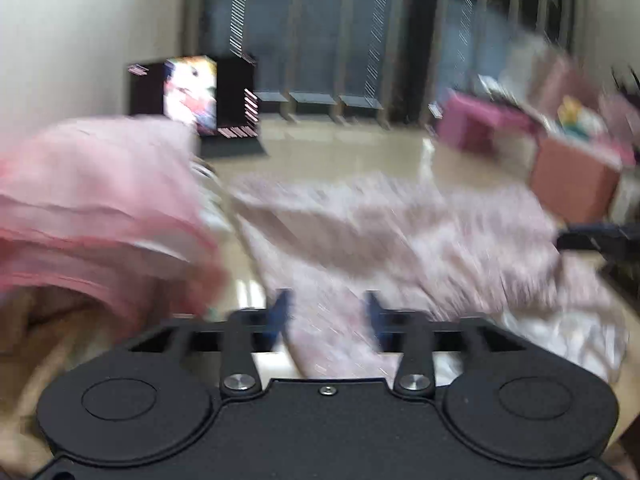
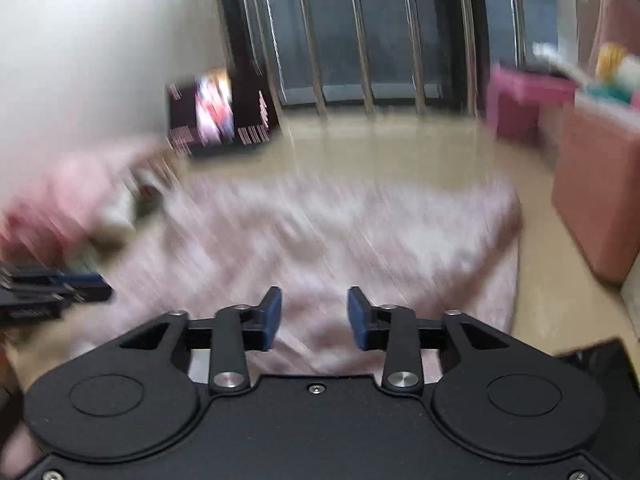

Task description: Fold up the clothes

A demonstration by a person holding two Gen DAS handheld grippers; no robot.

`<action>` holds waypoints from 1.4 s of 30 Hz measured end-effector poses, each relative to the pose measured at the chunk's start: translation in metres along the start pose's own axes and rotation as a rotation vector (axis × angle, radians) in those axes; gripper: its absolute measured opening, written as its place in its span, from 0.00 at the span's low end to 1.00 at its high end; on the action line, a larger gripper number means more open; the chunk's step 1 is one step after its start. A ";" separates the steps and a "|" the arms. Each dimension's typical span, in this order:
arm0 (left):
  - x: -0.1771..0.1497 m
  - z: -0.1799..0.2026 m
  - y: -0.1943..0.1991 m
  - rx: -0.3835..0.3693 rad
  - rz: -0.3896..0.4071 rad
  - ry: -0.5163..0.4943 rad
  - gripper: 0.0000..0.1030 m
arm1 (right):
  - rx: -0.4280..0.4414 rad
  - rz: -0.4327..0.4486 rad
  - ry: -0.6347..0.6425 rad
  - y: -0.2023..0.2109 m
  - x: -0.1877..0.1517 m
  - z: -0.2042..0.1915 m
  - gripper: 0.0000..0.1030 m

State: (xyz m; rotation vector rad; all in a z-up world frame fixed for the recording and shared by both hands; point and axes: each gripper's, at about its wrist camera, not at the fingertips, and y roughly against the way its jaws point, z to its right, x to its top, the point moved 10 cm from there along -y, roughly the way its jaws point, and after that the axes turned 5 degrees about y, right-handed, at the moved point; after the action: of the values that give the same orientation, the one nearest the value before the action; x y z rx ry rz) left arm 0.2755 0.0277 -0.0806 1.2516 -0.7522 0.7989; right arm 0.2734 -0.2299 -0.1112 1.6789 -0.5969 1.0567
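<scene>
A pale pink patterned garment point(image 1: 400, 232) point(image 2: 320, 232) lies spread and rumpled on the beige floor; both views are motion-blurred. My left gripper point(image 1: 327, 312) hovers over its near edge, blue pads wide apart and not pressing on the cloth: open. Above the same garment my right gripper point(image 2: 315, 314) is open too, with only cloth showing beneath the gap. The left wrist view catches the right gripper point(image 1: 592, 236) at the right edge. The left gripper point(image 2: 52, 284) juts in from the left of the right wrist view. A pile of pink clothes point(image 1: 92, 200) point(image 2: 60, 200) sits at the left.
A black box with a bright picture point(image 1: 192, 96) point(image 2: 220, 108) stands against the white wall. Behind it are dark windows with metal bars point(image 1: 320, 40). A magenta box point(image 1: 476, 124) point(image 2: 524, 96) and a salmon box point(image 1: 572, 184) point(image 2: 596, 184) stand at the right.
</scene>
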 end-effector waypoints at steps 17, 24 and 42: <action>-0.004 -0.078 0.089 -0.002 0.046 0.088 0.87 | 0.063 -0.268 0.300 -0.081 -0.037 -0.196 0.61; -0.004 -0.064 0.084 -0.047 0.005 -0.013 0.85 | 0.031 -0.319 0.188 -0.087 -0.043 -0.181 0.13; -0.008 -0.003 -0.048 -0.231 -0.422 0.399 0.51 | 0.186 -0.125 -0.207 -0.038 -0.021 -0.120 0.03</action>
State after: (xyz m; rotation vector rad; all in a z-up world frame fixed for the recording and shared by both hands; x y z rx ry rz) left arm 0.3124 0.0234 -0.1129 0.9554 -0.2335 0.5681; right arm 0.2498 -0.1076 -0.1367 1.9790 -0.5300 0.8758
